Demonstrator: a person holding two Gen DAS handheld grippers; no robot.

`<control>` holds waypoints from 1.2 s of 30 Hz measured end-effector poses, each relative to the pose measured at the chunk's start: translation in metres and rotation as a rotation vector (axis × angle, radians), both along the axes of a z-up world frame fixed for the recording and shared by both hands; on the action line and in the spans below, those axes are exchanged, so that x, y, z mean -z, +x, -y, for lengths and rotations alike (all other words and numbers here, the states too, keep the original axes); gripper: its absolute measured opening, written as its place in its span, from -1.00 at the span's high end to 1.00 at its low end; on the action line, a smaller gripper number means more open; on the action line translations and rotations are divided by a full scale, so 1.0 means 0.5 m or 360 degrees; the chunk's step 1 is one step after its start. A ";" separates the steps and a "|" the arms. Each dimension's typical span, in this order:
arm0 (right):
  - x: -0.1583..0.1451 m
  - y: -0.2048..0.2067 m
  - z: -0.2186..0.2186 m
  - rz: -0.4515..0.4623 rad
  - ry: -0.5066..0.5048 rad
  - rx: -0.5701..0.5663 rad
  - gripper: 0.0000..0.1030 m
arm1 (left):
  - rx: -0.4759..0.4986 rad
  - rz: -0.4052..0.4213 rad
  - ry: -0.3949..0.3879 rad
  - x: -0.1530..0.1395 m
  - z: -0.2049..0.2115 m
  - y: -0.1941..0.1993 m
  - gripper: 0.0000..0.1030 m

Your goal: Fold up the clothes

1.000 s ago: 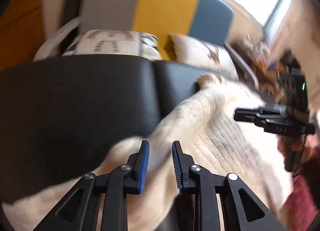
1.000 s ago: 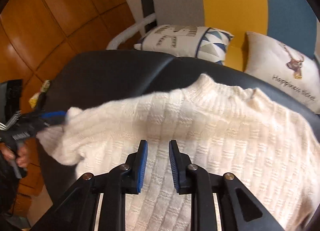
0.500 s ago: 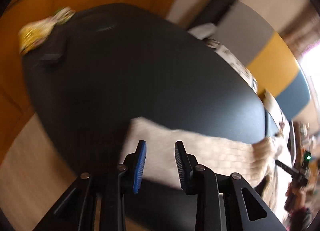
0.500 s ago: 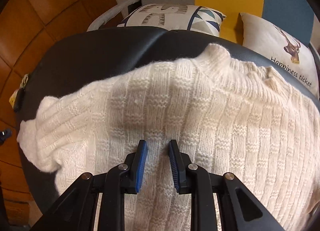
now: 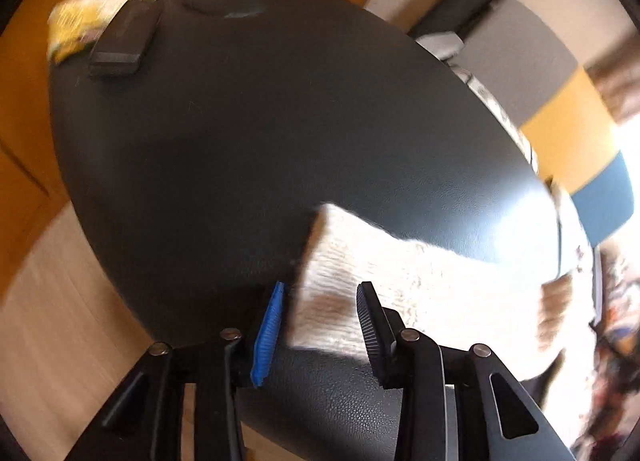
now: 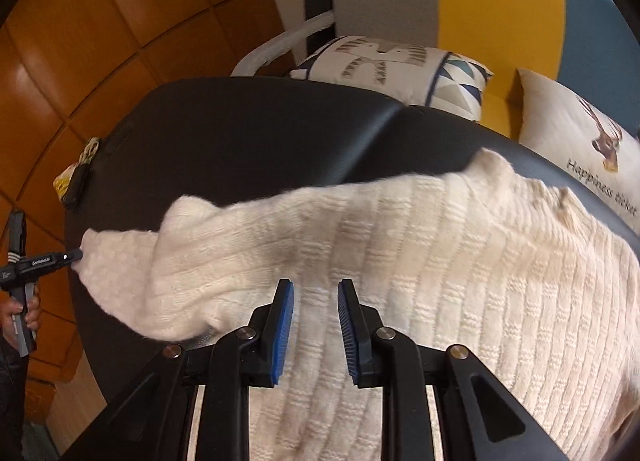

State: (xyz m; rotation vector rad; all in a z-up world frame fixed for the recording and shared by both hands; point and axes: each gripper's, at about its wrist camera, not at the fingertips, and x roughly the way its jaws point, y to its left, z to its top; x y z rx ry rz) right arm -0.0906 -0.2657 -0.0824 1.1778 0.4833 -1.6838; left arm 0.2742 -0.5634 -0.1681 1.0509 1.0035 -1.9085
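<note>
2 hand-held grippers agape: left (image 5: 320,325) straddles sweater (image 6: 440,261) cuff; right (image 6: 315,331) above body.

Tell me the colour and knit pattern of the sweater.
Cream sweater with a ribbed, basket-weave block knit; clearest in the right wrist view.

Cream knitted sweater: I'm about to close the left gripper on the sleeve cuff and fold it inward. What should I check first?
1. Left gripper open: ok, jaws apart.
2. Sleeve cuff lined up between its fingers: ok in the left wrist view; depth cannot tell.
3. Right gripper free: ok, open over the cream knitted sweater, holding nothing.
4. Sleeve lying flat: not ok, bunched along its length.
5. Fold path on the black padded table: ok; the small black block and yellow packet sit at the far edge, apart from the sleeve.
6. Other sleeve and hem: cannot tell, out of view.
</note>
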 end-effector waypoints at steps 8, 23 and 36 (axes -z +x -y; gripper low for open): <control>0.073 -0.014 0.075 -0.0132 0.0186 0.0090 0.57 | -0.0297 -0.0198 -0.0119 -0.054 0.015 0.000 0.94; 0.081 -0.129 0.150 -0.0155 0.0192 0.0330 0.48 | -0.0304 -0.0029 -0.0397 -0.154 0.094 -0.097 0.94; -0.029 -0.400 -0.025 0.0452 -0.0219 0.0619 0.46 | -0.0251 0.0213 -0.0187 -0.055 0.097 -0.020 0.90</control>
